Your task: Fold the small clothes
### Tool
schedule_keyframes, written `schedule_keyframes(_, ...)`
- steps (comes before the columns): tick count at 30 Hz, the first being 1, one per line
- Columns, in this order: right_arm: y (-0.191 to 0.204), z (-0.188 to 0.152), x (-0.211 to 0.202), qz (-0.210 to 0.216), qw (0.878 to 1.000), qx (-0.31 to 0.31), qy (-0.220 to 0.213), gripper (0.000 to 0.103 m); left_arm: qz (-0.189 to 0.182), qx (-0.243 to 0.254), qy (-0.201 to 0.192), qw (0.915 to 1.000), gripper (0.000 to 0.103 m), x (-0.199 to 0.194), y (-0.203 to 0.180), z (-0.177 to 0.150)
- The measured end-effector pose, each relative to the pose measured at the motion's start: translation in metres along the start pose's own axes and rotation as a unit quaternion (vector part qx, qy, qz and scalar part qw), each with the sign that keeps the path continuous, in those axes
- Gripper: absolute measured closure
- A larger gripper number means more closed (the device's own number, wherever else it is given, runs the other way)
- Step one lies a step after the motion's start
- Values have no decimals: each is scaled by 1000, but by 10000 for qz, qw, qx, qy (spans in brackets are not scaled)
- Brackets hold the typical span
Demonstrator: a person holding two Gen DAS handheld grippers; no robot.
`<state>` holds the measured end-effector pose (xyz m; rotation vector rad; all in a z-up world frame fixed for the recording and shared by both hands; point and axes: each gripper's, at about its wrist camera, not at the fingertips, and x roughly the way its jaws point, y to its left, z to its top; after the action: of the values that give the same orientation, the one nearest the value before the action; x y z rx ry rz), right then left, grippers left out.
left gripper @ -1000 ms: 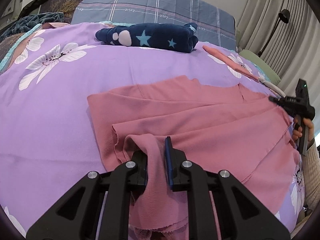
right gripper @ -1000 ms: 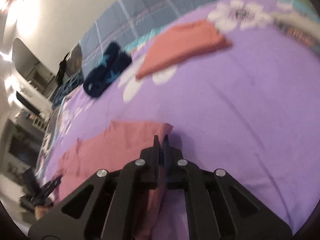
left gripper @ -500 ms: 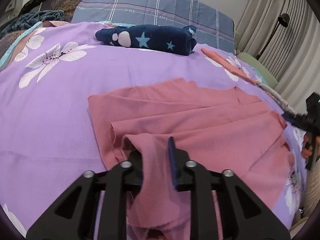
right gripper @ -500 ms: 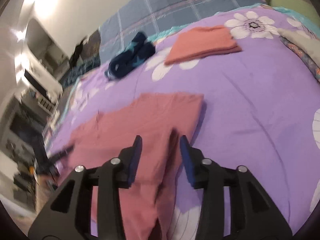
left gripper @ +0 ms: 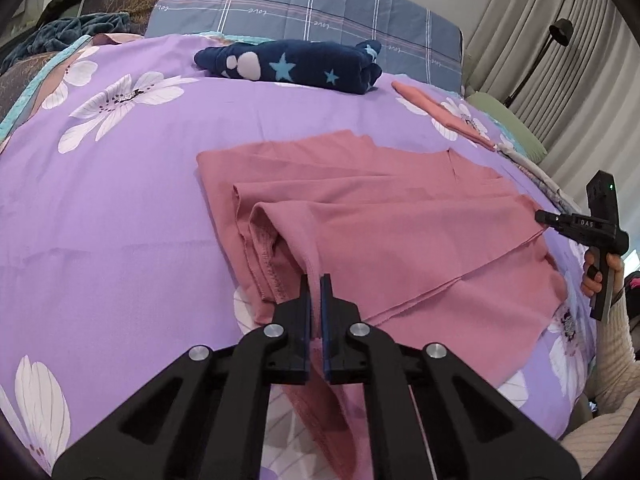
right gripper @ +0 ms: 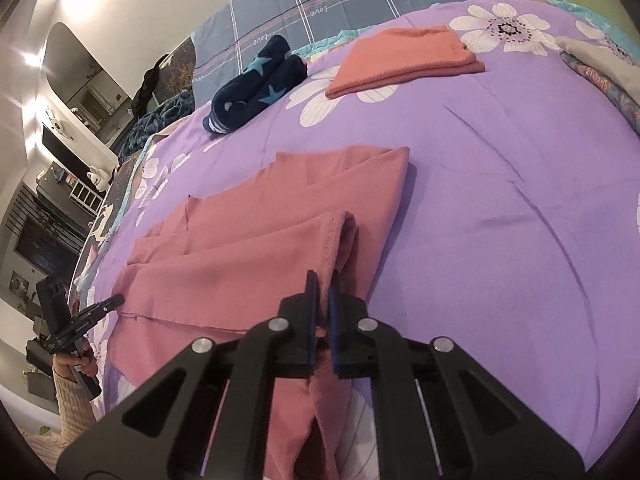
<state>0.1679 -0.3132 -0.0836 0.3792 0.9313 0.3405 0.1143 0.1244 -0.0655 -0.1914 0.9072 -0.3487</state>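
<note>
Bed (left gripper: 120,208): covered by a purple sheet printed with large white flowers; it carries everything listed below.

Dusty-pink knit garment (left gripper: 400,232): lies spread across the middle of the bed, partly folded into long overlapping layers. Its near edge hangs off towards the person, and both near corners are lifted off the sheet.

Left gripper (left gripper: 315,284): black, two-fingered, held over the near left corner of the pink garment. Its jaws have just been closing, and the fingers now stand pressed almost together, pinching a fold of the hem between the blue pads. Cloth hangs below them.

Right gripper (right gripper: 323,284): same make, at the garment's near right corner. Its jaws have likewise just been closing, and the fingers now pinch a bunched ridge of pink cloth that drapes down between the black arms.

Folded salmon-orange cloth (right gripper: 404,60): a flat rectangle lying well apart from the pink garment, towards the head of the bed.

Rolled navy fleece bundle with pale blue stars (left gripper: 292,66): lies near the headboard end, beside a grey-blue checked pillow (left gripper: 320,4).

Person: a hand (left gripper: 596,272) in a cream ribbed sleeve holds the right gripper's handle at the bed's edge.
</note>
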Motion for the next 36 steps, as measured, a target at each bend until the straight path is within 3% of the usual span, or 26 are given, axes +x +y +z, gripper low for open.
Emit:
schedule_keyframes(3, -3, 12, -5, 412, 9985, 325, -155, 99, -404, -150, -187, 9989, 100, -9, -2, 16)
schedule_keyframes(5, -6, 30, -5, 557, 9964, 544, -341, 99, -433, -199, -450, 9978, 100, -13, -2, 41)
schedule_keyframes(8, -16, 61, 12, 371, 9945, 845, -489, 99, -389, -710, -838, 9932, 96, -1, 19, 83)
schedule_keyframes(9, -22, 69, 22, 216, 9938, 1002, -432, 98, -167, -808, -949, 9921, 90, 6, 26, 91)
schedule_keyframes(10, -28, 73, 30, 94, 9929, 1136, -344, 90, 213, -896, -1008, 9906, 82, 14, 33, 98)
schedule_keyframes(11, -33, 74, 41, -159, 9909, 1326, -180, 83, 640, -954, -925, 9891, 63, 24, 38, 101)
schedule_keyframes(12, -34, 73, 43, -206, 9904, 1357, -140, 73, 880, -1001, -774, 9881, 58, 34, 42, 100)
schedule_keyframes(13, -32, 70, 43, -116, 9923, 1218, -166, 68, 867, -972, -708, 9890, 58, 37, 43, 98)
schedule_keyframes(15, -29, 67, 38, -179, 9955, 889, -290, 64, 753, -635, -580, 9934, 45, 44, 37, 87)
schedule_keyframes(17, -29, 67, 32, -309, 9964, 636, -472, 58, 883, -415, -473, 9941, 43, 49, 34, 81)
schedule_keyframes(21, -30, 75, 32, -165, 9973, 500, -516, 57, 851, -345, -301, 9953, 43, 59, 38, 77)
schedule_keyframes(29, -16, 74, 44, -222, 9993, 58, -296, 52, 623, -20, -361, 9974, 37, 63, 26, 81)
schedule_keyframes(36, -13, 77, 67, -365, 9991, -63, -215, 51, 767, 75, -217, 9968, 37, 76, 28, 81)
